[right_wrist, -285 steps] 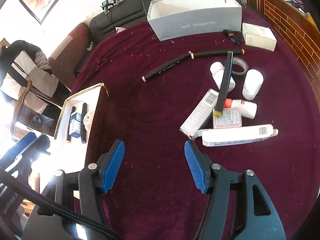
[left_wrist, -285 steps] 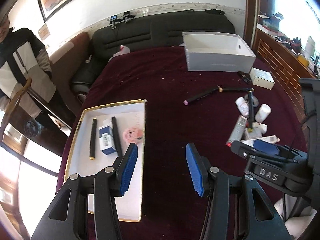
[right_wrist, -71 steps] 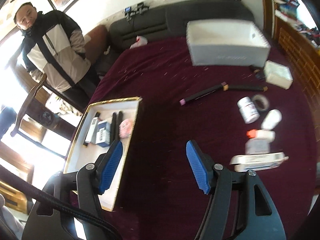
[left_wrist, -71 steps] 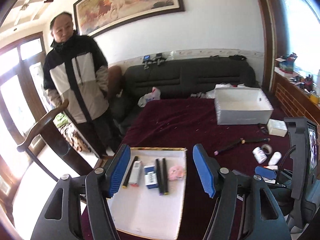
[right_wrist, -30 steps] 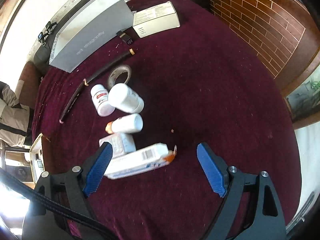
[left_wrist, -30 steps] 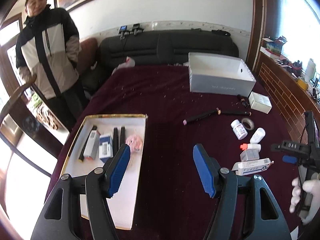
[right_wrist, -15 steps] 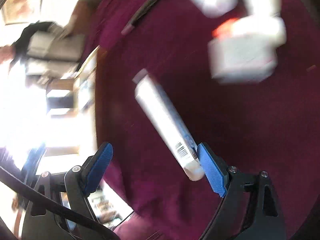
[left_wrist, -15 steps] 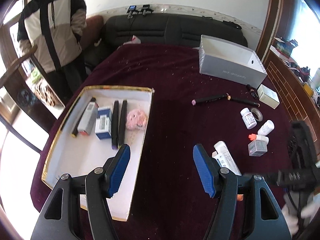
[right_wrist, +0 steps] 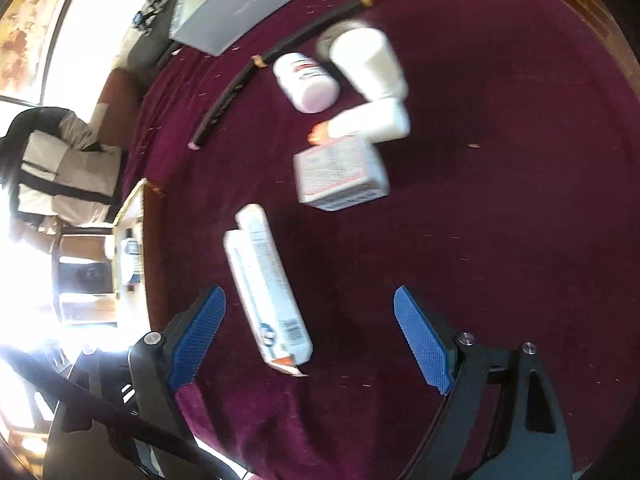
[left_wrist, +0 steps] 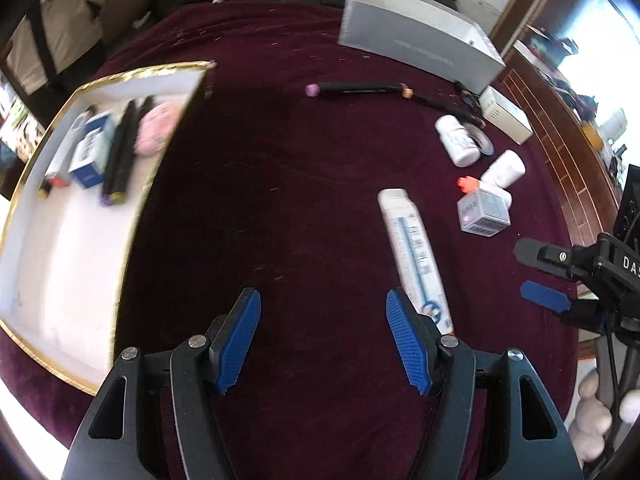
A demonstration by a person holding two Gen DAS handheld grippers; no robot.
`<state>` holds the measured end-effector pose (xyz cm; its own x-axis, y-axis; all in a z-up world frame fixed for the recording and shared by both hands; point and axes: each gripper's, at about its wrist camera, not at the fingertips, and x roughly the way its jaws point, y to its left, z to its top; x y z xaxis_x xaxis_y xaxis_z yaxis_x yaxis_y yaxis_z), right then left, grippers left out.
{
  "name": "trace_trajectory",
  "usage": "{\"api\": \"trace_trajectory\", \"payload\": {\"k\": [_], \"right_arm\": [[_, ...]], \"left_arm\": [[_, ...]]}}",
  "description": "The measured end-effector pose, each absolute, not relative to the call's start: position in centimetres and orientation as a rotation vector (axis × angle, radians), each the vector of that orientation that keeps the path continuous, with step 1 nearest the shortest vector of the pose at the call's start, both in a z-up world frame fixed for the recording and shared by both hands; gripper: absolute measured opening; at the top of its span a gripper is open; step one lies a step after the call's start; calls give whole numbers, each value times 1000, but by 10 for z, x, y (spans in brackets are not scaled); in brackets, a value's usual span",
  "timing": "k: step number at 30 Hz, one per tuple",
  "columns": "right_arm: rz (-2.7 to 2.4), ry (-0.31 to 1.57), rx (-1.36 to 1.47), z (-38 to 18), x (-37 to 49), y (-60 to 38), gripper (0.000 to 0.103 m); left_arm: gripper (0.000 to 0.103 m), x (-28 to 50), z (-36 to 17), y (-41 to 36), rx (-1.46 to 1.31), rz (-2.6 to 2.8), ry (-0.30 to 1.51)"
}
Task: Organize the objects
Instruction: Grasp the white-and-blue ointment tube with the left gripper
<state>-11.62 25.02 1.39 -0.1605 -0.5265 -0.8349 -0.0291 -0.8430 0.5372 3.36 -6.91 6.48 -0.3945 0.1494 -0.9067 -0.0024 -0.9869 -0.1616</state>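
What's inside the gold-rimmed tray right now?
In the tray: a blue-white box, two black pens, a pink item and a tube beside the box. Its near half is bare. Blur hides finer detail.

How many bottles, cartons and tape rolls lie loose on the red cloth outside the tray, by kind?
Bottles: 3 (labelled bottle, plain white bottle, orange-capped bottle)
Cartons: 3 (long carton, square carton, white carton by the grey box)
Tape rolls: 1 (tape roll)
Total: 7
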Motion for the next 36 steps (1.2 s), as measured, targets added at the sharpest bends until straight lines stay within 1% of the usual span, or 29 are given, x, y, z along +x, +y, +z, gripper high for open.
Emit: {"api": "trace_trajectory", "payload": {"k": [6,9,12,14,16,19,22,23,24,25,26,27,29,33,36], "right_arm": [[-2100,-643,1806,10,-111,265,88],[-2121,-634,1807,12,-105,270,88],[-2147,-619,1803,14,-103,274,88],[-2154,-621,1799,15,-103,276,88],[-2162,-619,1800,14,-103,278,88],[-2162,-630,1802,13,-103,281,88],[-2184,-600,1795,15,-102,282,88],[-2194,-586,1791,16,-102,282,88],[-2200,-579,1788,17,-102,283,88],[-2204,-580,1787,17,-103,283,88],[-2208,-583,1786,17,-103,284,88],[-2207,-589,1788,16,-103,285,88],[-2205,-583,1795,15,-104,285,88],[-2228,-537,1789,17,-105,281,88],[-2235,-506,1786,18,-107,276,88]], "left_arm": [[59,24,56,-35,-1555,2629,-171],[59,16,45,-25,-1553,2672,-125],[59,10,32,-13,-1587,2679,-64],[61,10,32,-4,-1542,2703,-28],[63,10,32,9,-1505,2687,47],[63,9,19,24,-1524,2630,139],[63,13,16,28,-1456,2630,156],[61,11,16,27,-1466,2608,149],[56,8,18,26,-1476,2589,148],[33,6,21,25,-1473,2569,147],[21,5,23,23,-1477,2552,142],[20,4,24,20,-1493,2529,121],[16,4,27,11,-1513,2491,49],[15,11,37,-2,-1495,2524,48],[15,20,49,-8,-1462,2566,86]]}}
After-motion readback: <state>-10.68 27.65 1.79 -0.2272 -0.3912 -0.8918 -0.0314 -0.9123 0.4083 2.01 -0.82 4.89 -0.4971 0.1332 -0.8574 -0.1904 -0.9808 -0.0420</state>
